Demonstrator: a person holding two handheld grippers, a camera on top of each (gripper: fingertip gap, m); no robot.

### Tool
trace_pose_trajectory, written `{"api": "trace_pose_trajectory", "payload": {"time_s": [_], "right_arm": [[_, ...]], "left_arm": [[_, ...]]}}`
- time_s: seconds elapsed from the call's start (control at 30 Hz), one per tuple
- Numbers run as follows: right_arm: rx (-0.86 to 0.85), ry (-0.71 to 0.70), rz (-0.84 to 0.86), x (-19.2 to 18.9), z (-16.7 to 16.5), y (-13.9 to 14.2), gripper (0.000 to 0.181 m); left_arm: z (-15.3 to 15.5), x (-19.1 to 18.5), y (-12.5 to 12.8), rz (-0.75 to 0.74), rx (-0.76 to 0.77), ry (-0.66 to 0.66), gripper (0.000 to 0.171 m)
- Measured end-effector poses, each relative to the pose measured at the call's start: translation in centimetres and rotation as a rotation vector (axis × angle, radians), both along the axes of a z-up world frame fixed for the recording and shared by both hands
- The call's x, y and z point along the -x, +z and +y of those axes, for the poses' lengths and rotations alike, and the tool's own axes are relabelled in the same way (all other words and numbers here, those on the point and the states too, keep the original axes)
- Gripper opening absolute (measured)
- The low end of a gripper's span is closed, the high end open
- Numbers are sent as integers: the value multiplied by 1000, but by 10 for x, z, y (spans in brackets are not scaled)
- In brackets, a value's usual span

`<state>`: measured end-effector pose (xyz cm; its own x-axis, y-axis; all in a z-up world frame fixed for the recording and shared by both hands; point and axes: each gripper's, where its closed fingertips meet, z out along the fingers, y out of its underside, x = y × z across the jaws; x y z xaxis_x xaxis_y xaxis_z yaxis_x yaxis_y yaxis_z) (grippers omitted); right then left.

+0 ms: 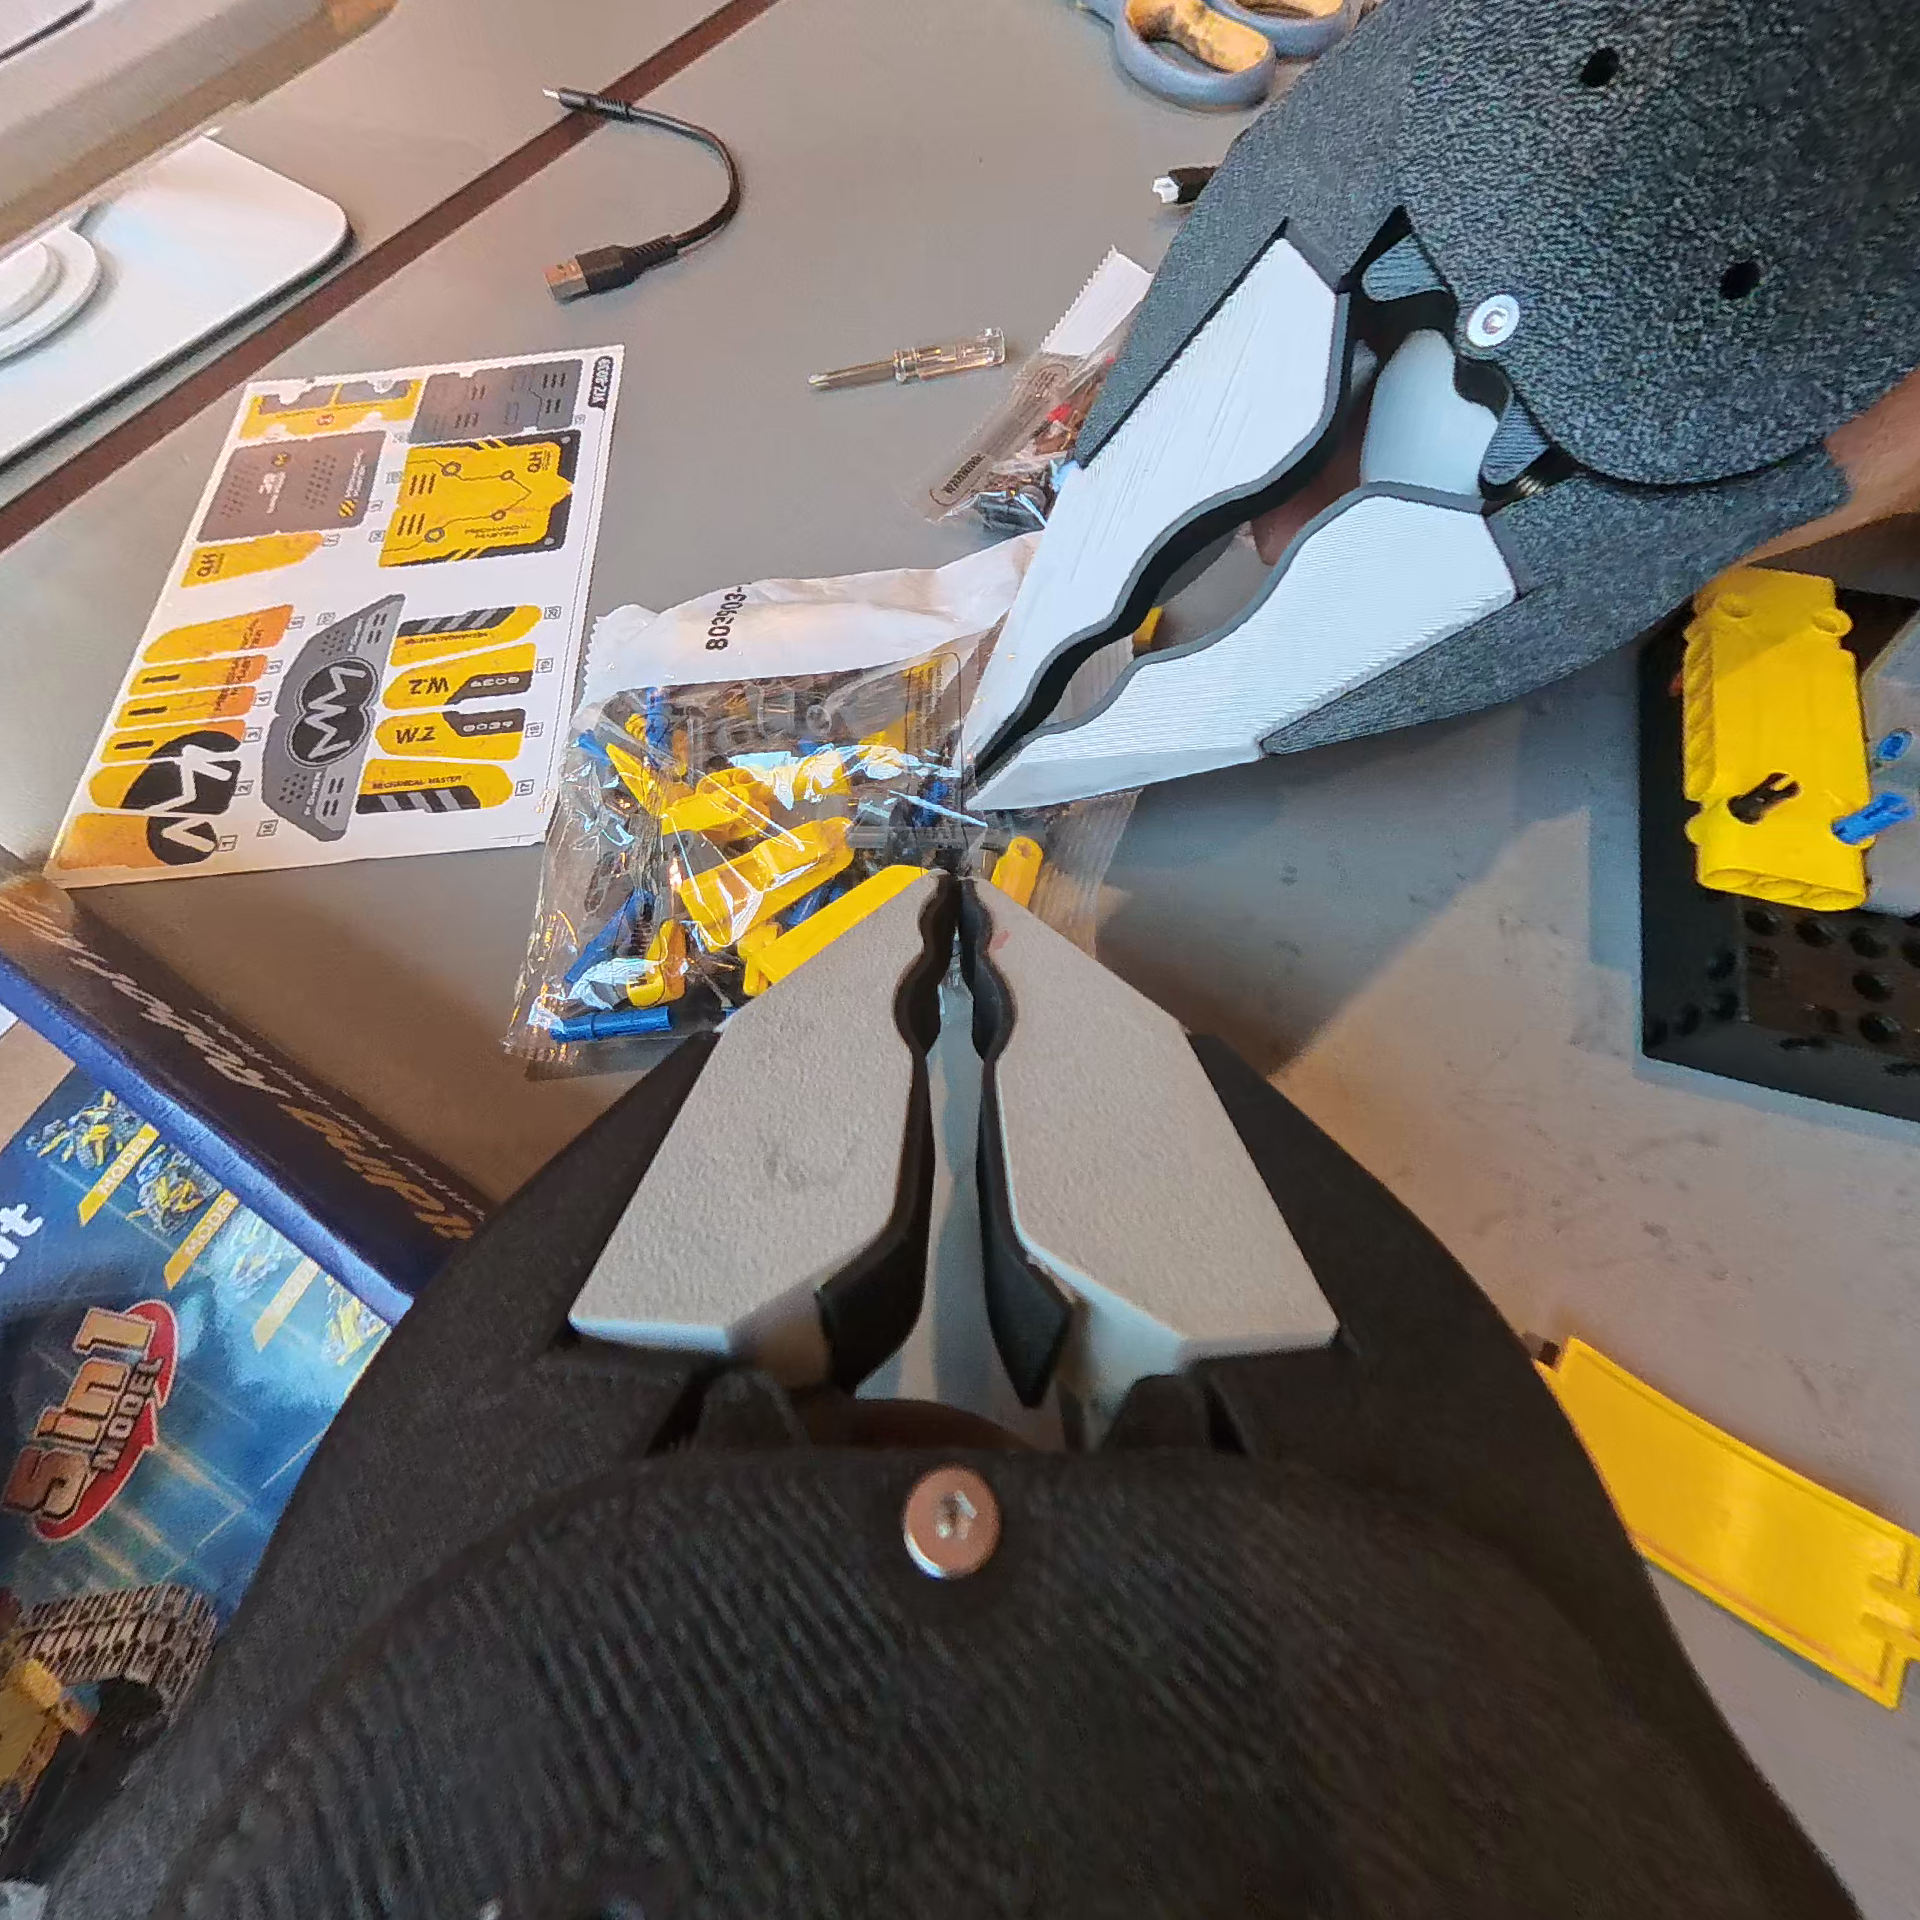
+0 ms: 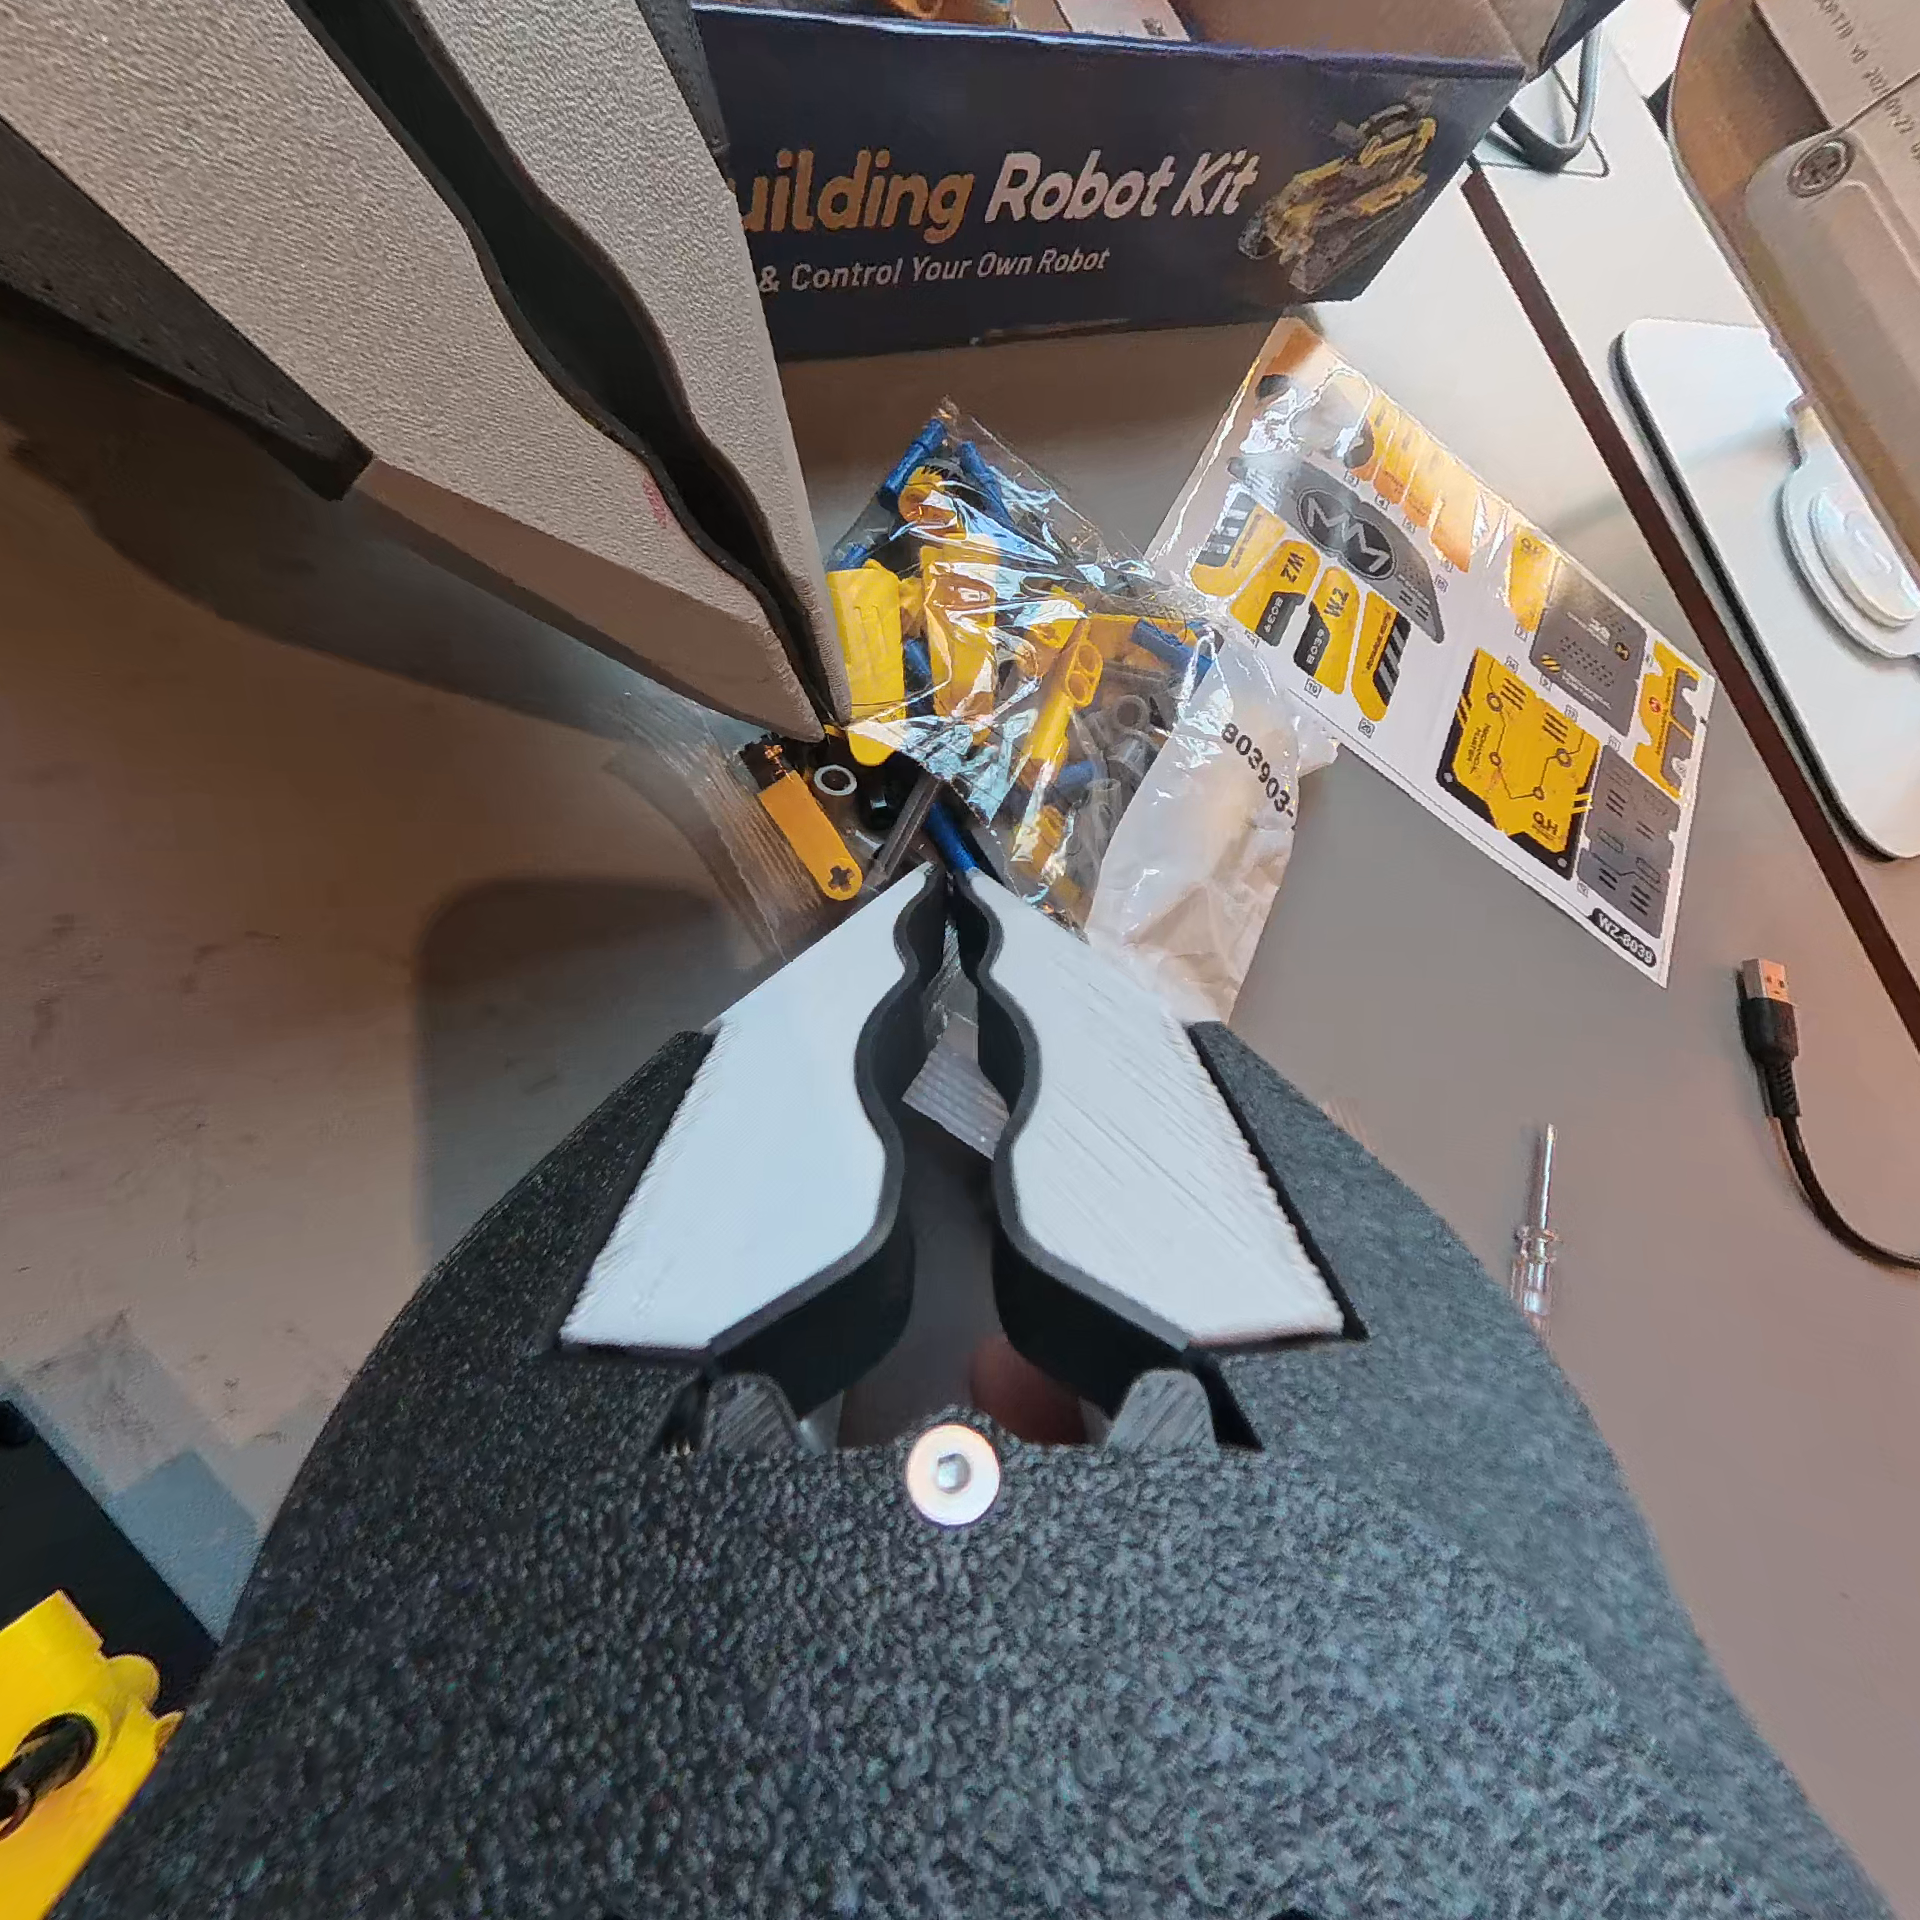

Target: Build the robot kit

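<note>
In my left wrist view, my left gripper [image 1: 951,883] has its fingers pinched together on the near edge of the clear bag of parts [image 1: 748,831], with the right gripper [image 1: 977,795] clamped on the same edge just beyond.

In my right wrist view, the right gripper [image 2: 945,883] is closed on the bag [image 2: 997,665] lying ahead on the tabletop [image 2: 312,1039], its long axis running away toward the printed box [image 2: 1091,208]; the sticker sheet [image 2: 1455,665] lies to the right.

Bright warm light, soft shadows on the table [image 1: 1403,1195], glare on plastic, fisheye bending at edges.
</note>
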<state>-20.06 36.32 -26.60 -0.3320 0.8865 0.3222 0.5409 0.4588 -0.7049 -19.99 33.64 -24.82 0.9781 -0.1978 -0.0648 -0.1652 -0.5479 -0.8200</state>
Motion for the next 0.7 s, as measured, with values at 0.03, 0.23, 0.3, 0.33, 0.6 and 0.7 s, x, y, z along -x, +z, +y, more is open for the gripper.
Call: {"api": "trace_pose_trajectory", "payload": {"time_s": [0.03, 0.23, 0.3, 0.33, 0.6, 0.7], "right_arm": [[1, 0, -1, 0, 0, 0, 0], [26, -6, -3, 0, 1, 0, 3], [39, -7, 4, 0, 1, 2, 6], [50, -7, 8, 0, 1, 3, 6], [80, 12, -11, -1, -3, 2, 4], [120, 3, -7, -1, -1, 4, 8]], "left_arm": [[0, 0, 0, 0, 0, 0, 0], [0, 0, 0, -5, -2, -1, 0], [0, 0, 0, -1, -2, -2, 0], [0, 0, 0, 1, -1, -3, 0], [-1, -1, 0, -1, 0, -8, 0], [-1, -2, 0, -1, 0, -9, 0]]}}
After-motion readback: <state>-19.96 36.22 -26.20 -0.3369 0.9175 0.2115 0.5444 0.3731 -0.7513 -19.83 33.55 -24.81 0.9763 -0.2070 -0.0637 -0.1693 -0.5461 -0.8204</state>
